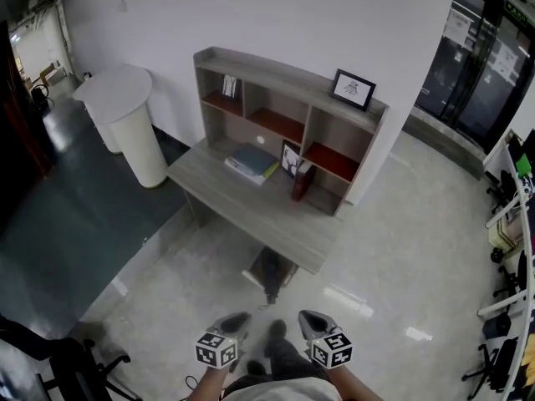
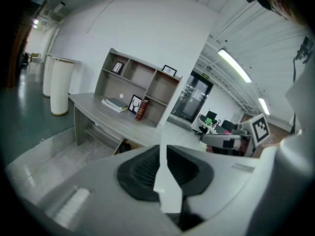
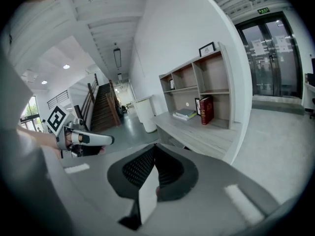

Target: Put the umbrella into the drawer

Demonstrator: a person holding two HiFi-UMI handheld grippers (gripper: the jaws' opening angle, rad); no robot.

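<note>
- The left claw [image 1: 231,322] and the right claw [image 1: 314,322] hang side by side low in the head view, well apart from the counter [image 1: 251,203].
- Both are clenched on nothing: each gripper view shows ribbed pads meeting at the tips with empty air between them.
- The umbrella cannot be picked out for certain. A dark shape [image 1: 269,276] sits on the floor under the counter's front edge (it could be the umbrella, or an open drawer holding it).
- To do this step well, I judge the person should close in on that dark shape and find out what it is. The claws should be released only once they are near.
- A shelf unit [image 1: 284,98] stands on the counter, with stacked books [image 1: 252,162], a red book [image 1: 301,180] and a picture frame [image 1: 353,88] on top.
- A white pillar [image 1: 134,128] stands to the counter's left, and an office chair [image 1: 50,357] is beside the person.
- Open floor lies between the person and the counter; the counter's overhang may crowd a low reach.
</note>
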